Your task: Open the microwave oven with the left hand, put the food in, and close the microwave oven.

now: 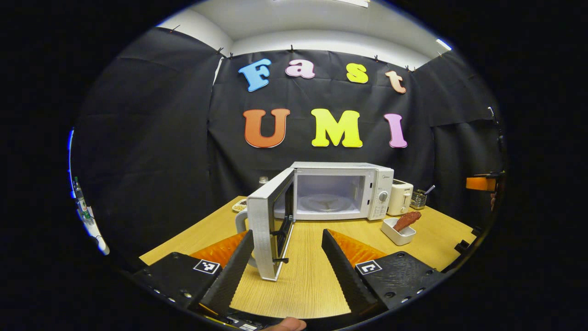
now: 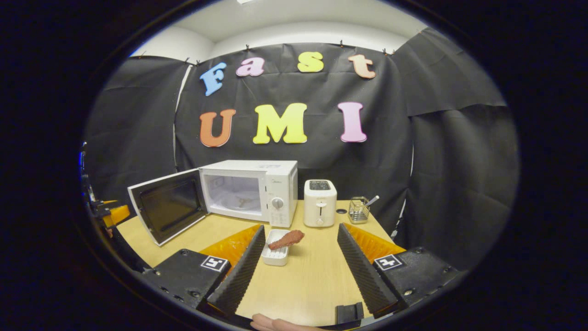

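Meanwhile both the left gripper (image 1: 287, 257) and right gripper (image 2: 298, 259) gape wide, empty; the microwave (image 2: 250, 191) brand is unreadable.

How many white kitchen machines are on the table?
2: the microwave, door open, at the table's back, and the toaster right beside it on the control-panel side. Others may be hidden.

Jar (image 1: 262, 180) behind microwave door (image 1: 268, 225), mostly hidden; basket (image 2: 359, 211) contents too small.
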### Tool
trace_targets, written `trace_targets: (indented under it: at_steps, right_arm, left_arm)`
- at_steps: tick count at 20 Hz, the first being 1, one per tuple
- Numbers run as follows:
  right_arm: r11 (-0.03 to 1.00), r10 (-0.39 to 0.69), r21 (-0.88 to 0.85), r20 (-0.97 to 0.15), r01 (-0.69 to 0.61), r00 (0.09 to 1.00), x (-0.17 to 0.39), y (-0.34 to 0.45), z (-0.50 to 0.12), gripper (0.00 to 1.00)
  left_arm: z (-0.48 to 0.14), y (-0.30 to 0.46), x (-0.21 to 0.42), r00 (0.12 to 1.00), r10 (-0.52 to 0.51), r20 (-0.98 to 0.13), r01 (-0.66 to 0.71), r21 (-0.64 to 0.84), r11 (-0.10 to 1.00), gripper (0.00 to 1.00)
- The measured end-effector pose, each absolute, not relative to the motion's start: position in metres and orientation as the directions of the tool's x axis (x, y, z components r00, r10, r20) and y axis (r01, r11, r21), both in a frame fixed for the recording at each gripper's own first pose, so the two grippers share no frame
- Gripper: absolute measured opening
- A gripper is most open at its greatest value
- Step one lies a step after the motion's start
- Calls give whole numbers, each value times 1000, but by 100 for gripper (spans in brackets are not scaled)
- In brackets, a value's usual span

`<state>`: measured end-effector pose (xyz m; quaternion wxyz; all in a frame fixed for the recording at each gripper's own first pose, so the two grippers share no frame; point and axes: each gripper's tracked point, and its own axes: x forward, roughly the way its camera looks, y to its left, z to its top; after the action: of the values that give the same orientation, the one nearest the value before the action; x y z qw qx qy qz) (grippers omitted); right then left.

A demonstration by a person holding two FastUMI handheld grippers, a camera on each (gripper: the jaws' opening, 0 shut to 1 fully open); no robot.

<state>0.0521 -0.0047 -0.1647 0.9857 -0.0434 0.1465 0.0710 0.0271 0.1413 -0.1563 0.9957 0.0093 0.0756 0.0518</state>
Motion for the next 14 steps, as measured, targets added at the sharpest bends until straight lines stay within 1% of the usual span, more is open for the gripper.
trace_targets:
  at_steps: [1,2,5,9,10,11,12,13,14]
  right_arm:
    - [985,131,-65,-315,-159,940,62,-5,-171,90]
    - [984,137,-62,-337,-167,931,72,-5,-177,100]
    - [980,163,-37,-411,-195,897,102,-4,-201,100]
    - [967,230,26,-519,-254,823,142,1,-234,100]
    - [965,242,44,-542,-260,805,154,1,-240,91]
    - [961,257,65,-564,-268,785,165,1,-247,100]
    - [956,276,89,-588,-278,760,175,3,-255,100]
    - [951,298,122,-611,-285,734,183,3,-264,100]
    - [943,326,168,-631,-287,704,190,4,-271,100]
  left_arm:
    - [-147,140,29,985,109,-135,-105,37,994,91]
    - [-139,138,32,986,112,-123,-108,44,993,91]
    - [-120,123,42,991,88,-105,-82,62,995,91]
    - [-98,114,58,993,84,-78,-78,81,994,92]
    - [-95,113,62,993,89,-74,-82,86,993,92]
    - [-93,112,68,993,95,-73,-89,92,992,82]
    - [-92,110,71,992,100,-74,-93,98,991,100]
    - [-90,109,75,992,105,-72,-98,105,990,92]
    - [-88,108,81,991,112,-71,-103,111,988,92]
